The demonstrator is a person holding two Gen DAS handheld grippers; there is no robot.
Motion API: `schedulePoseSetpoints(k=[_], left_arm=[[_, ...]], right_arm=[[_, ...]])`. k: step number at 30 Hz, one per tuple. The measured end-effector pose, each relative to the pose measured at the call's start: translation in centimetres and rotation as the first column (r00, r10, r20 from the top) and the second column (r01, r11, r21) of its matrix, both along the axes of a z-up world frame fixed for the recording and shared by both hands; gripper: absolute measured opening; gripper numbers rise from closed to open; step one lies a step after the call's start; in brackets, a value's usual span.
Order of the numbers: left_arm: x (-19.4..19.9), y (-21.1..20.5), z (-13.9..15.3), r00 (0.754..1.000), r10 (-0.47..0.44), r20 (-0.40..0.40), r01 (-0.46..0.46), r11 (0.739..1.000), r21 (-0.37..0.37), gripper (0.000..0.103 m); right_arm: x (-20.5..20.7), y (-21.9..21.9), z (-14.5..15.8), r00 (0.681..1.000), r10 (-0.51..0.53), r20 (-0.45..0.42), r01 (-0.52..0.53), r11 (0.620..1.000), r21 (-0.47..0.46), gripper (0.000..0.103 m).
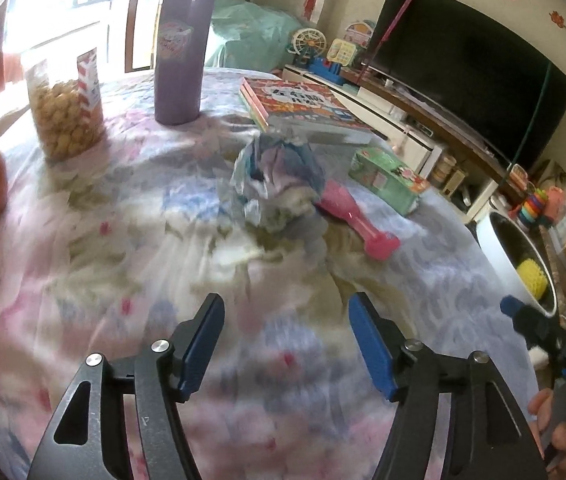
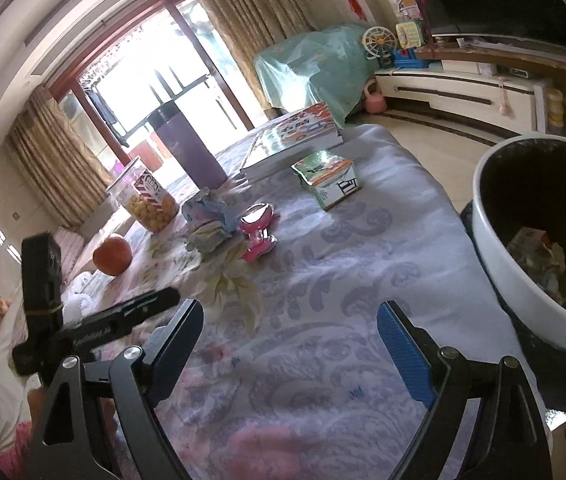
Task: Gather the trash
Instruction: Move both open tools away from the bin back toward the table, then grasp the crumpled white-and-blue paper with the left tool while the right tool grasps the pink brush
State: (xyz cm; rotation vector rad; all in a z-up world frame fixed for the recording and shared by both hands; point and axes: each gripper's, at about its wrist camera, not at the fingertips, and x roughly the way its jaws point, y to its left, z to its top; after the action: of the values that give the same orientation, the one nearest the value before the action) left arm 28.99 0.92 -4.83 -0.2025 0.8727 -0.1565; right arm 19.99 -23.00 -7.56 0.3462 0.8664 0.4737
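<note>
Lying on the flowery tablecloth (image 1: 83,264), the crumpled wrapper ball (image 1: 273,184) looks wrinkly, blue and white, touching a shiny pink toy dumbbell (image 1: 357,220). Both the left gripper (image 1: 283,344) and right gripper (image 2: 289,354) are wide open, holding nothing. A round white trash bin (image 2: 495,248) stands beside the table.

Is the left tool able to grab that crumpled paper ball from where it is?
Probably yes. The left tool is open and points at the crumpled paper, with only bare tablecloth between them. The pink toy lies right beside the paper, so it might get bumped.
</note>
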Motion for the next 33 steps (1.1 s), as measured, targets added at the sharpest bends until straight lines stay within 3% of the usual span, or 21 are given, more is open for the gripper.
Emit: schedulePoseSetpoints(k=[10,11,13,14,15,17,27,33], left_arm=[[5.7,0.2,-0.3,0.999,0.012,0.051,-0.012,1.000,0.004,0.067],[6.2,0.0,-0.5,0.999,0.001,0.054,-0.002,1.000,0.017,0.061],[7.0,-0.3,-1.2,0.999,-0.023,0.043,0.022,0.999,0.028,0.038],[7.4,-0.3,-1.6,0.999,-0.033,0.031,0.032,0.999,0.027,0.021],[7.7,-0.3,-2.1,0.999,-0.043,0.017,0.042,0.999,0.025,0.014],[7.9,-0.2,-2.5,0.999,-0.043,0.014,0.043,0.999,0.026,0.011],[3.1,3.3,-2.1,1.000,0.008,0.025,-0.007,0.999,-0.052,0.007],[0.6,5.1,-2.9,1.000,0.019,0.022,-0.017,0.994,-0.104,0.007]], right_arm=[[1.7,1.4,-0.4,1.000,0.028,-0.011,-0.028,1.000,-0.005,0.090],[1.8,1.5,-0.4,0.999,0.031,-0.010,-0.031,1.000,-0.007,0.090],[2.1,1.8,-0.4,0.999,0.036,-0.008,-0.036,0.999,-0.010,0.090],[2.3,2.0,-0.4,0.999,0.037,-0.008,-0.038,0.999,-0.012,0.090],[2.5,2.1,-0.4,0.999,0.038,-0.006,-0.038,0.999,-0.013,0.090],[2.8,2.4,-0.4,0.999,0.039,-0.003,-0.039,0.999,-0.015,0.090],[5.3,6.5,-0.9,0.996,0.089,0.027,-0.086,0.992,-0.096,0.089],[7.8,9.8,-2.2,0.992,0.123,0.007,-0.119,0.974,-0.193,0.078]])
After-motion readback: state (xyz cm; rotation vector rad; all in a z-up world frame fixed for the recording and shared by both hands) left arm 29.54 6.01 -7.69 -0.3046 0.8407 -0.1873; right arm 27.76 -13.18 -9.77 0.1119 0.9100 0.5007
